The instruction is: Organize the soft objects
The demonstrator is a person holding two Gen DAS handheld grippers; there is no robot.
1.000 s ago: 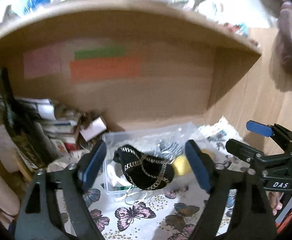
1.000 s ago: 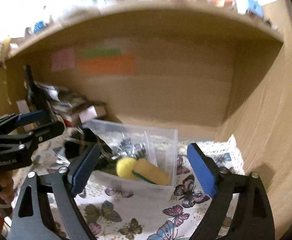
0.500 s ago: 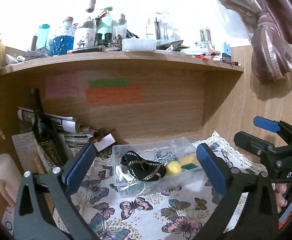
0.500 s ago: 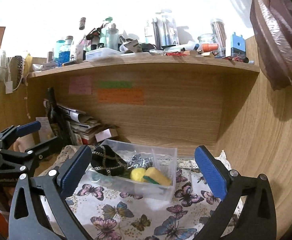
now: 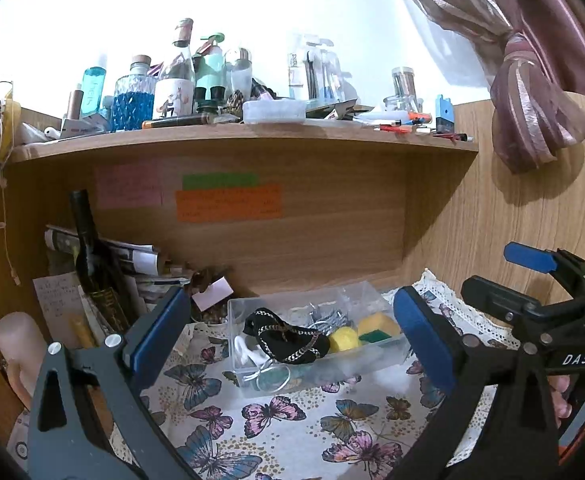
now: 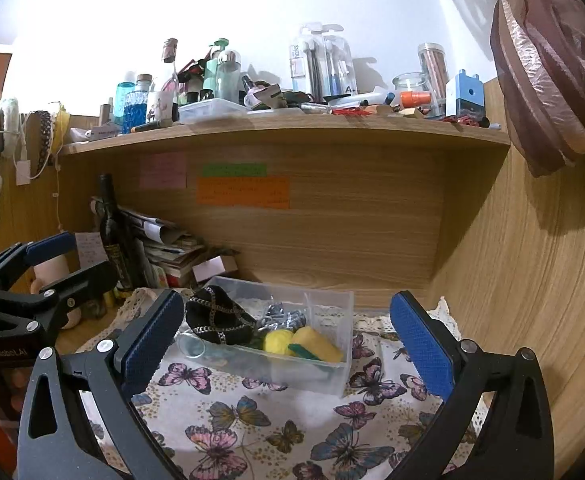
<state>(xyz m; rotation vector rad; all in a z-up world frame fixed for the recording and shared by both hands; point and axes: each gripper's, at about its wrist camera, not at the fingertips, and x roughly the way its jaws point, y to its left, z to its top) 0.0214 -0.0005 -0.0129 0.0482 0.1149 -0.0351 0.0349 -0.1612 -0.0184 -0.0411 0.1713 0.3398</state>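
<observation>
A clear plastic bin stands on the butterfly cloth under the shelf. In it lie a black pouch with gold chain trim, a yellow ball, a yellow sponge with a green side and some silvery pieces. My left gripper is open and empty, held back from the bin. My right gripper is open and empty, also back from the bin. Each gripper shows at the edge of the other's view.
A dark wine bottle and stacked papers stand left of the bin. A crowded wooden shelf hangs overhead with bottles and jars. A wooden side wall closes the right. A tied curtain hangs above right.
Both grippers have pulled back and up from the bin, so the shelf top and wall come into view. Both stay open and empty. The bin's contents have not moved.
</observation>
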